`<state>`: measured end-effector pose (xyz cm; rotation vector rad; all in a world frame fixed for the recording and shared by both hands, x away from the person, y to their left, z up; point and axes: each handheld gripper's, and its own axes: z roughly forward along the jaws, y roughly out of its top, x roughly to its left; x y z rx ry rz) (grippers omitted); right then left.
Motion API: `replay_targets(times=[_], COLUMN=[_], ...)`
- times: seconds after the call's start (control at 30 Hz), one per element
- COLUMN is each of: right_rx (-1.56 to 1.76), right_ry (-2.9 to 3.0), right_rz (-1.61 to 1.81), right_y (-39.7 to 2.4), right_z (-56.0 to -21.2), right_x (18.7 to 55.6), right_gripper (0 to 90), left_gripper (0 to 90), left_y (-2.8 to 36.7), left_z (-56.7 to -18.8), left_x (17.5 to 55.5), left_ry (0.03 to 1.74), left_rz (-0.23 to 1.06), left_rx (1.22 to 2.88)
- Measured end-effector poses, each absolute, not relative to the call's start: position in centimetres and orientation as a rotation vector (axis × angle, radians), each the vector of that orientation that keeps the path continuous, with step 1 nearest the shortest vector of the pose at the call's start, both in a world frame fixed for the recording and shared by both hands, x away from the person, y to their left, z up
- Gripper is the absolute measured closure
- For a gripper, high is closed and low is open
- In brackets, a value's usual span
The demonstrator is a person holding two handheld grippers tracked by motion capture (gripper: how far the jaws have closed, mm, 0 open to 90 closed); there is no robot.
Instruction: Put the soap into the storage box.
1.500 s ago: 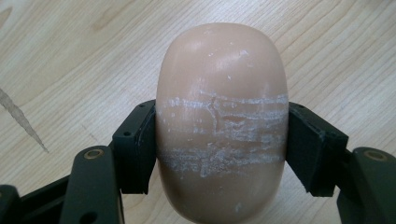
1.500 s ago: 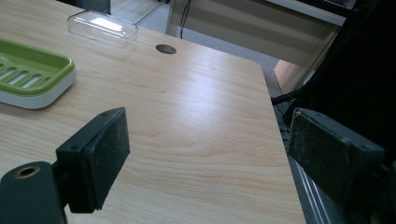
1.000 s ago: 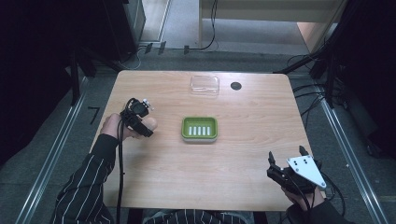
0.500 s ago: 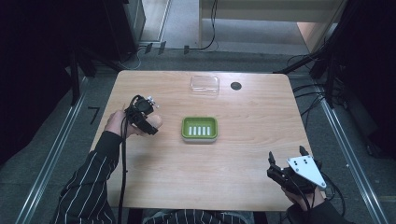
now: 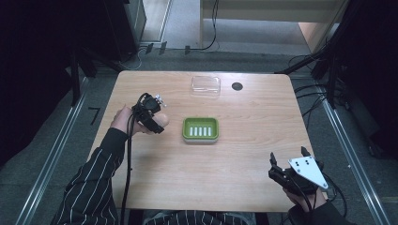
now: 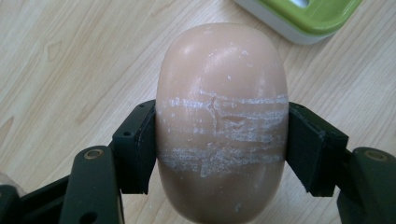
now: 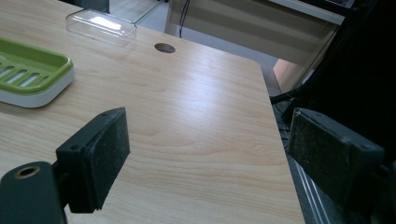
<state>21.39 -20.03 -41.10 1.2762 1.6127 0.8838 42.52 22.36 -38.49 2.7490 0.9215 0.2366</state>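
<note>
On the wooden bench (image 5: pixel 244 154), the biggest thing in view, the work in hand seems to be the carrying of a soap bar to its dish. Near the middle of the bench stands the green soap dish (image 5: pixel 200 130), with white slots in its floor and nothing in it. At the far edge, well apart from the dish, lies a clear plastic lid (image 5: pixel 205 86), and just beside this lid there is a small dark hole (image 5: pixel 237 86) in the wood.

To the left of the dish, the left hand-held gripper (image 5: pixel 157 123) is clenched on the soap bar (image 6: pixel 220 121), a pale, rounded piece with white scratch lines across it. Both black pads (image 6: pixel 140 144) press on its two long sides, and the bar hangs above the wood, near the dish but not yet over it. A corner of the dish shows at the top of the left gripper view.

At the near right corner of the bench, the right hand-held gripper (image 5: pixel 287 165) waits with its jaws wide apart and nothing between them.

I judge that the bar is lifted and is on its way. The next move calls for bringing it sideways until it is above the slots, turning its long side along the dish, lowering it until it rests, and only then loosening the pads. If the pads let go too early, the smooth bar may slide off the rim.
</note>
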Motion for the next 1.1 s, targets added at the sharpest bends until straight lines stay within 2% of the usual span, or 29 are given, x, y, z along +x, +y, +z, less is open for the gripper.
replay_targets(times=[1.1], right_rx=[1.290], right_ry=[1.608], right_rz=[0.871], right_y=[-20.4], right_z=[-41.1], right_x=[21.0], right_gripper=[13.6], left_gripper=[33.5], left_y=[18.9], left_z=[-37.8], left_x=[43.8], left_ry=[0.753], left_rz=[0.236], left_rx=[2.768])
